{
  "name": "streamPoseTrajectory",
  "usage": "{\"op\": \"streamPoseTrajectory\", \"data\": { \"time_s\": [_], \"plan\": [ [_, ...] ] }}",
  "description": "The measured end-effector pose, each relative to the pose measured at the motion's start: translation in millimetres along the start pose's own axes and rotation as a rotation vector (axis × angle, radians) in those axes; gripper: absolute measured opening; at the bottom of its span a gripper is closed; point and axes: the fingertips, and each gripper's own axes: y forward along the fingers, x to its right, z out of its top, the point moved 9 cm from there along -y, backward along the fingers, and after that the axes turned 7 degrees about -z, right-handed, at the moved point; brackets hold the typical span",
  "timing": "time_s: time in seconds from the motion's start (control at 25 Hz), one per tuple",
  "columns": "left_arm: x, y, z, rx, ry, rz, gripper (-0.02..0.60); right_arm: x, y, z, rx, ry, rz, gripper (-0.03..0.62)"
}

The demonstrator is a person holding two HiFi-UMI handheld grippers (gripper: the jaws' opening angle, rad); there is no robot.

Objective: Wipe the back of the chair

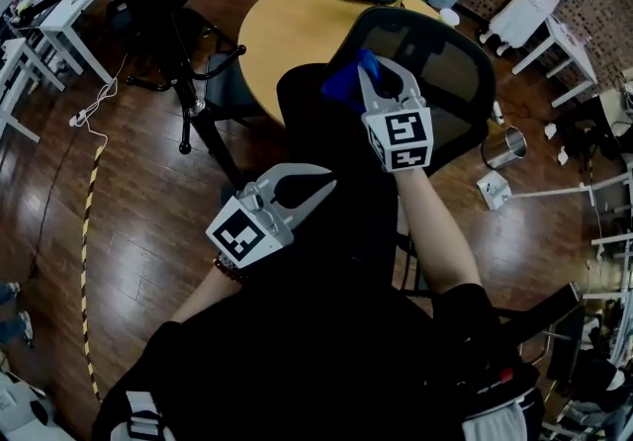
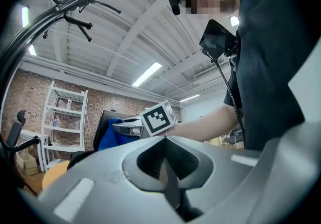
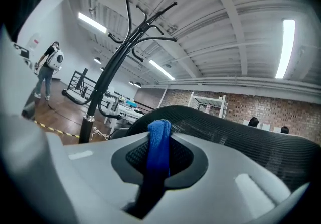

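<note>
Chair back (image 1: 450, 68) of black mesh stands just ahead of the right tongs (image 1: 384, 81), which are clamped on a blue cloth (image 1: 346, 83) held at its upper edge, apparently for wiping, while the left tongs (image 1: 321, 182), closed on nothing, hang well behind them.
</note>
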Motion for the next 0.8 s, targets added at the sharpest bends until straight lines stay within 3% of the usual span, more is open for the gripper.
{"op": "streamPoseTrajectory", "data": {
  "time_s": [0.2,0.32,0.48,0.68,0.8],
  "plan": [
    [2.5,15.5,-0.2,-0.036,0.009,-0.055,0.006,0.2,-1.3,3.5,-0.002,0.051,0.074,0.031],
    [6.5,20.1,-2.0,-0.089,0.04,-0.101,0.006,0.1,-15.2,8.1,0.07,0.059,0.128,0.034],
    [22.1,19.5,-12.1,-0.121,-0.011,-0.126,0.006,40.1,-73.1,-2.6,0.109,0.108,-0.03,0.035],
    [12.6,15.5,-28.2,-0.056,-0.066,-0.073,0.006,100.7,-129.9,-67.9,-0.02,0.184,-0.297,0.035],
    [3.9,21.4,-32.1,-0.037,-0.103,-0.039,0.006,120.6,-153.3,-96.5,-0.074,0.212,-0.39,0.035]
  ]
}}
